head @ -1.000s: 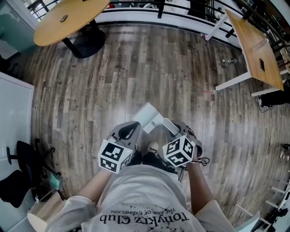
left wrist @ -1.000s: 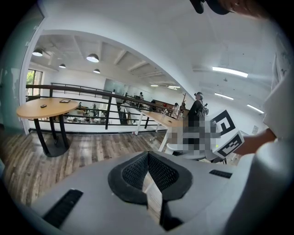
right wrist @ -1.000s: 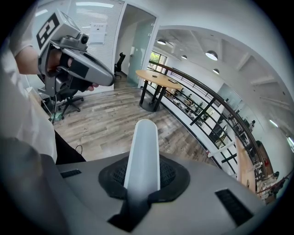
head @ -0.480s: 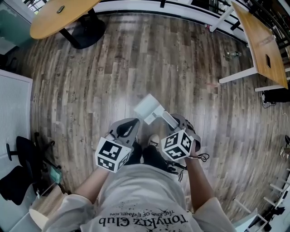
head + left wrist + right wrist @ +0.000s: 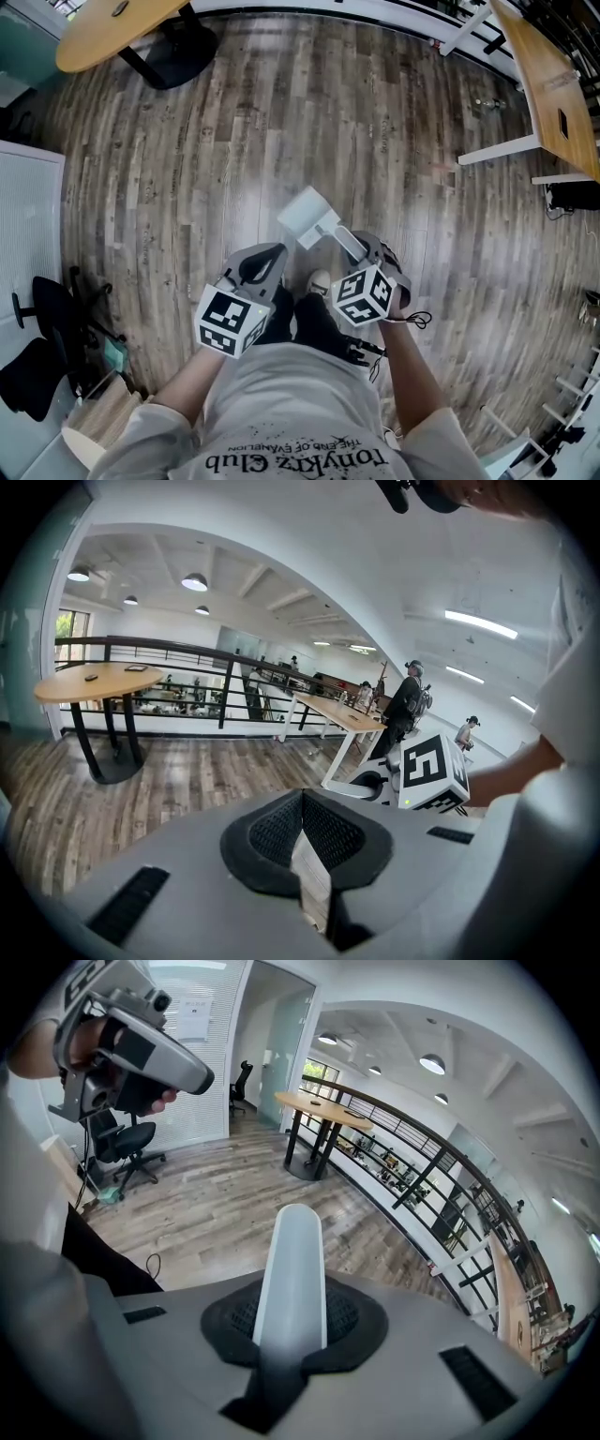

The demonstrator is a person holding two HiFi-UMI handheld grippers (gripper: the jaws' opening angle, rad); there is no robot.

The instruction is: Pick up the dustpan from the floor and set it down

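Item 1, right gripper [image 5: 359,249]: you have its jaws clamped on the pale handle of the dustpan [image 5: 307,217], which runs up between the black pads in the right gripper view [image 5: 292,1269].
Item 2, dustpan: the pan end sits far-left of the handle, over the wood-plank floor [image 5: 234,131] just ahead of your feet. Whether it touches the floor cannot be told.
Item 3, left gripper [image 5: 263,266]: just left of the right one, jaws drawn together with nothing between them.
Item 4, surroundings: round wooden table [image 5: 98,33] far left, rectangular desk [image 5: 553,89] far right, black office chair [image 5: 36,370] near left.
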